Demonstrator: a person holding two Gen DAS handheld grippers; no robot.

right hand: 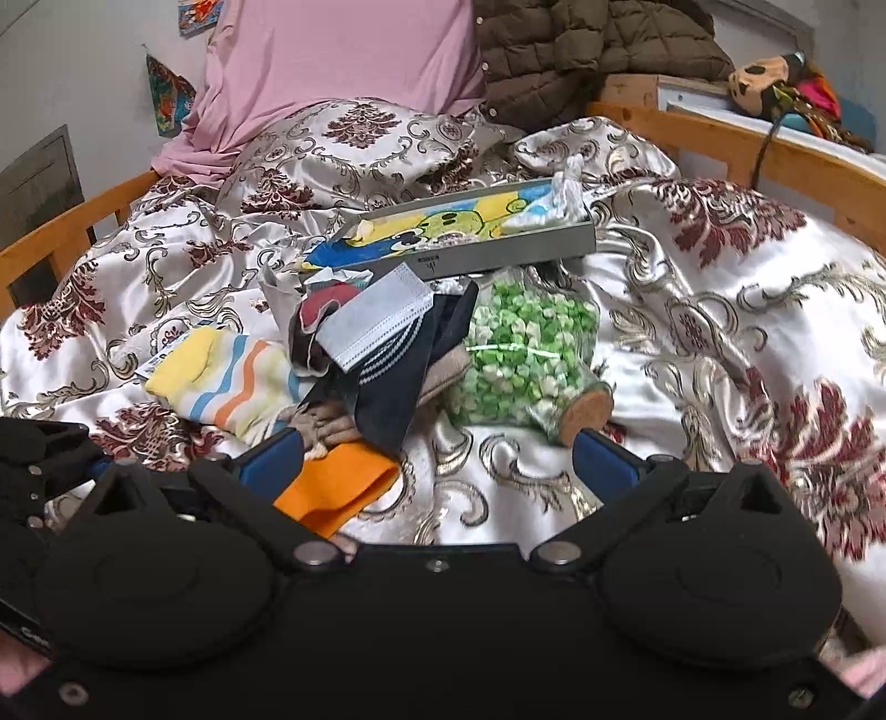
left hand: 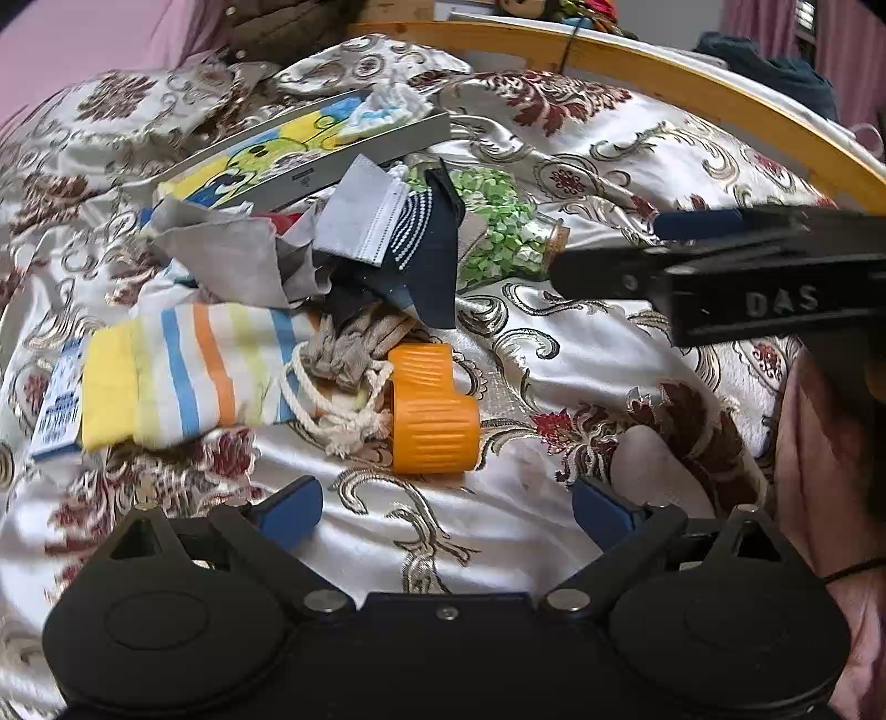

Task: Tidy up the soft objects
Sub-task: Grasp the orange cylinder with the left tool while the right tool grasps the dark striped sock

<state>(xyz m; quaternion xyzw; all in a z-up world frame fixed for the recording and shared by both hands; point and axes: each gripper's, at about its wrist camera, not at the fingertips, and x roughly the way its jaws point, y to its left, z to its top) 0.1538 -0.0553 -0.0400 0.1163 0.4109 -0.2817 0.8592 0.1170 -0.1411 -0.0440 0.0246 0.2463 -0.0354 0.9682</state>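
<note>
Striped sock (left hand: pixel 188 376) soft, flat on glossy satin bedspread (left hand: pixel 554 343); ribbed orange plastic piece (left hand: pixel 432 410) adjacent.

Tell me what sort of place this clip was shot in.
Most likely a bedroom, on a bed. A shiny floral-patterned satin bedspread covers the surface, a curved wooden bed rail runs round it, and a pink draped sheet and a brown quilted jacket are heaped at the far end.

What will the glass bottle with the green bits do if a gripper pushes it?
The glass bottle lies on its side on the slippery-looking bedspread, so it would probably roll. Packed full, it is likely heavy for its size. Being glass, with a cork stopper, it could break if knocked hard.
</note>
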